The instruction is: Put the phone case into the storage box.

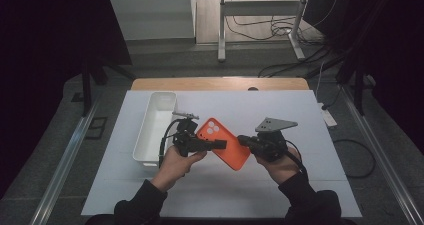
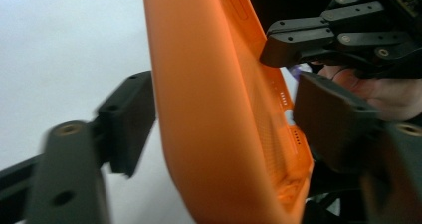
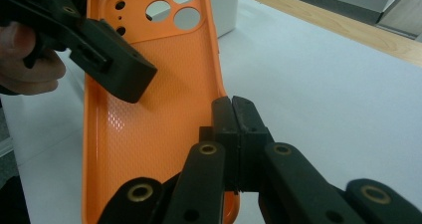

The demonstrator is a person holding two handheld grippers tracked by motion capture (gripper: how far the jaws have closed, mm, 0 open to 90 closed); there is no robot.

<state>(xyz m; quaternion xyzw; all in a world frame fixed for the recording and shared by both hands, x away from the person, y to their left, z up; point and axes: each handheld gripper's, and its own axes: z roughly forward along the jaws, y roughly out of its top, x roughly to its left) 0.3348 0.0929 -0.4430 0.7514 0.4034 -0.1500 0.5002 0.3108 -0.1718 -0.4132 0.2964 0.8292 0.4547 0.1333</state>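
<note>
An orange phone case [image 1: 222, 142] with its camera holes at the far end hangs above the white table between both grippers. My right gripper [image 3: 233, 109] is shut on the case's [image 3: 159, 109] right rim, seen edge-on between its pads. My left gripper [image 2: 229, 114] straddles the case [image 2: 209, 109]. One pad sits at the smooth back and the other faces the textured inside, with a small gap still showing there. In the high view the left gripper [image 1: 220, 145] comes in from the left and the right gripper [image 1: 242, 140] from the right. A hand holds each.
A white rectangular bin [image 1: 155, 127] stands lengthwise just left of my left hand. A white sheet [image 1: 280, 105] covers the table, with a wooden strip [image 1: 220, 83] along the far edge. Cables and a metal frame lie on the floor beyond.
</note>
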